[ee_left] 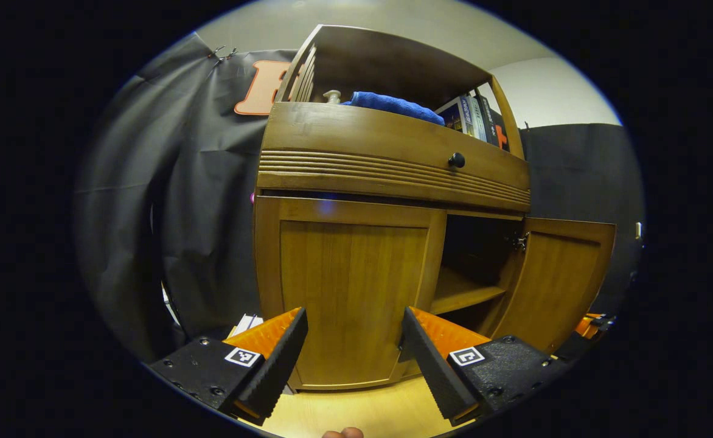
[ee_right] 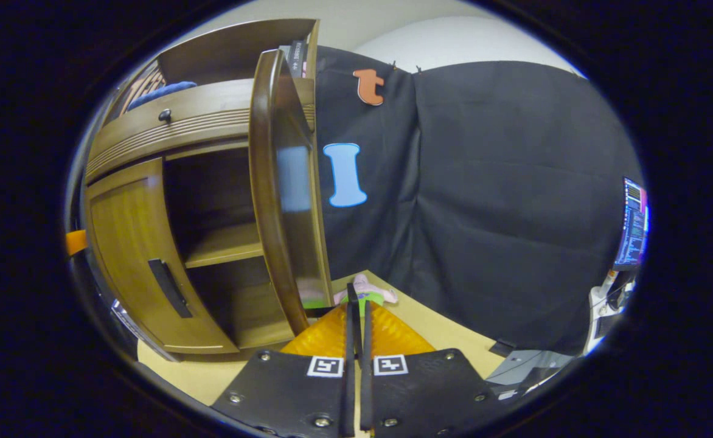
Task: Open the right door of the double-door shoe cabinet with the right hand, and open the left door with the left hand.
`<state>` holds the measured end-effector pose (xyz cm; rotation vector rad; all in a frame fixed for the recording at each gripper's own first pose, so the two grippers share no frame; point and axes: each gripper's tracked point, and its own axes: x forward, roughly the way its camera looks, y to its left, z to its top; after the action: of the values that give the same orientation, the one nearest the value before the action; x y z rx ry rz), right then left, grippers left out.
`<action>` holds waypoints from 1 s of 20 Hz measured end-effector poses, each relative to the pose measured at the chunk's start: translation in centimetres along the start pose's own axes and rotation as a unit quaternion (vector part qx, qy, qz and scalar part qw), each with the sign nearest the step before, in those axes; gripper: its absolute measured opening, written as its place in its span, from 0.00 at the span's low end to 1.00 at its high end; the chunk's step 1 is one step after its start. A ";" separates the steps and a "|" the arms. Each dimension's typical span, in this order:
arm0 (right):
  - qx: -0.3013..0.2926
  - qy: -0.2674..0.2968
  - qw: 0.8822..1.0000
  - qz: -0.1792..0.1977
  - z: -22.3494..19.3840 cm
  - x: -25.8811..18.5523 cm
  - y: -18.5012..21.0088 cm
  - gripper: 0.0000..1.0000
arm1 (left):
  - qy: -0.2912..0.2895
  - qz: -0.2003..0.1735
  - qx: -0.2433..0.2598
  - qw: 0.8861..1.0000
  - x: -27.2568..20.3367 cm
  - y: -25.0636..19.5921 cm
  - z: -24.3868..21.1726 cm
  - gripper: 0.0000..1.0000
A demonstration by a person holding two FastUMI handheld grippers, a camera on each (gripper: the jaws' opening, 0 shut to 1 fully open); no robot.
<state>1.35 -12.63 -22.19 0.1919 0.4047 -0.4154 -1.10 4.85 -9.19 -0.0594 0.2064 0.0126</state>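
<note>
One brown wooden right door (ee_left: 560, 280) stands open; the matching left door (ee_left: 350, 298) remains closed. Left gripper (ee_left: 353, 353) faces it, fingers spread; right gripper (ee_right: 356, 316) is pressed together, empty. Missing the dark handle (ee_right: 171, 287) risks scraping the panel.

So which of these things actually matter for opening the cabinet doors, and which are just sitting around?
Part of the job:
- left door, shut
- right door, swung open
- left gripper, open, facing the left door
- right gripper, shut

Just lying about:
- blue towel
- books
- drawer knob
- monitor
</note>
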 end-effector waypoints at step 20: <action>-0.011 0.014 0.997 0.069 1.3 3.1 -7.6 0.25 | 0.033 0.015 0.000 0.999 6.3 -5.8 -4.6 0.97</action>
<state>1.12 -20.91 -23.08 0.2039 0.4207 -0.2719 4.28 -1.16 -14.64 -0.0565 0.2727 0.0416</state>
